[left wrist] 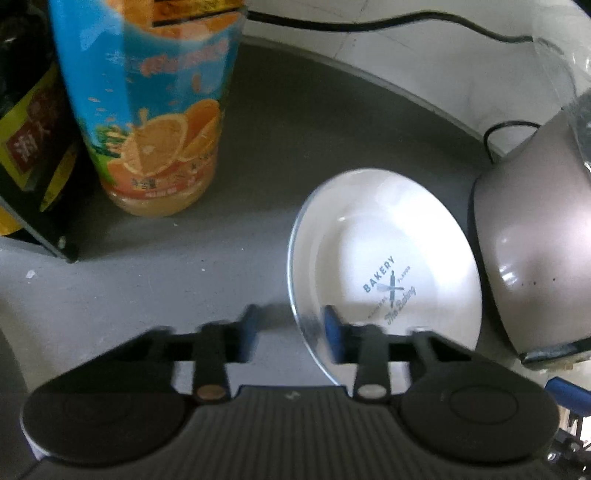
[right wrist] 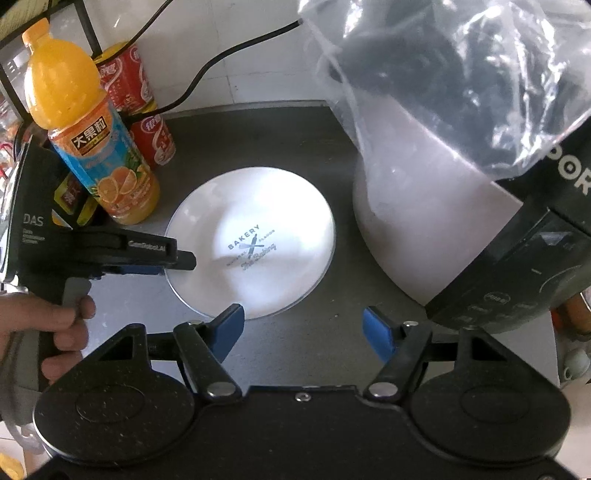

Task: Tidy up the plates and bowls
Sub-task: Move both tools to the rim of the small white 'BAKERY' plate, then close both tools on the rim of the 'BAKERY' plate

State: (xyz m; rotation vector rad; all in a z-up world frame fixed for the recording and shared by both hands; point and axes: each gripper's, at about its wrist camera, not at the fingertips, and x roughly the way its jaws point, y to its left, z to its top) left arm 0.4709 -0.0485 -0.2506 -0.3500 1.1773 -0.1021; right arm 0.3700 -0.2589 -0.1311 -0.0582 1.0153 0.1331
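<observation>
A white plate (right wrist: 255, 236) printed "BAKERY" lies flat on the dark grey counter (right wrist: 236, 147). In the left wrist view the plate (left wrist: 388, 251) fills the centre right, and its left rim runs between the blue pads of my left gripper (left wrist: 290, 326). Seen from the right wrist, the left gripper (right wrist: 173, 264) reaches in from the left, its fingers pinched on that rim. My right gripper (right wrist: 304, 328) hovers open at the plate's near edge. Its left pad overlaps the rim and nothing is between its fingers.
An orange juice bottle (right wrist: 92, 147), red cans (right wrist: 144, 110) and a black box (left wrist: 33, 173) stand left of the plate. A pale rice cooker (right wrist: 424, 221) under a plastic bag (right wrist: 461, 74) crowds the right. A black cable (left wrist: 369, 26) runs along the back. A hand (right wrist: 48, 325) holds the left gripper.
</observation>
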